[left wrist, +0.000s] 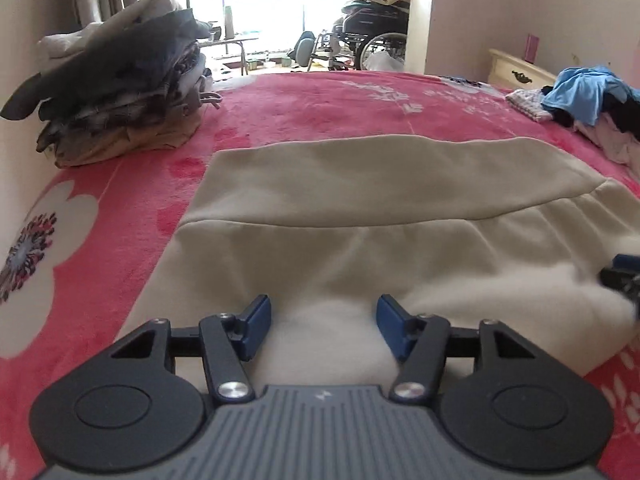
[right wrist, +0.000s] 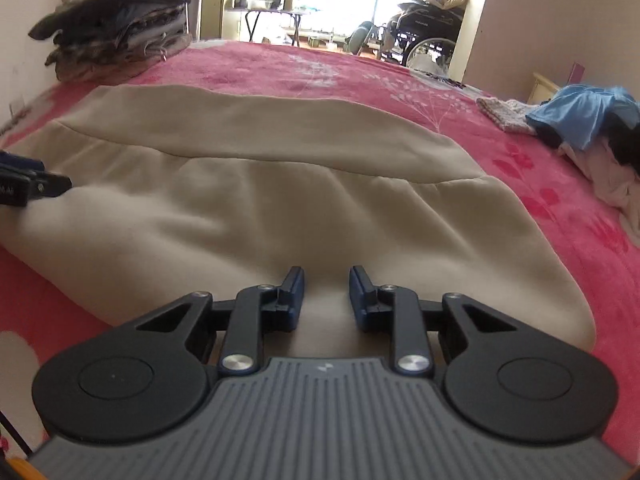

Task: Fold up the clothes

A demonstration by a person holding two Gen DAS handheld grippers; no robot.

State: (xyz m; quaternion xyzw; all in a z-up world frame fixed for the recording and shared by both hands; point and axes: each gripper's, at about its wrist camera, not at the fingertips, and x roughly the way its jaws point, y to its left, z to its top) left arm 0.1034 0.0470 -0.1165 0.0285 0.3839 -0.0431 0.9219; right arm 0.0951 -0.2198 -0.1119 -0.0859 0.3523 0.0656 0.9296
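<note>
Cream fleece garment (left wrist: 360, 208), soft and folded over, flat on pink floral plush blanket (left wrist: 320, 96). Left gripper (left wrist: 324, 328) half-open, right gripper (right wrist: 326, 300) narrower; both straddle its near edge, nothing pinched.

Home bedroom. Bed under a pink floral blanket (left wrist: 320, 100); stack of folded clothes (left wrist: 120, 92) on it by the wall, unsorted heap of laundry (left wrist: 592, 96) at the blanket's opposite edge. Cream nightstand (left wrist: 516, 68) behind that heap. Beyond the bed's far end, a wheelchair (left wrist: 372, 36) before a bright window
</note>
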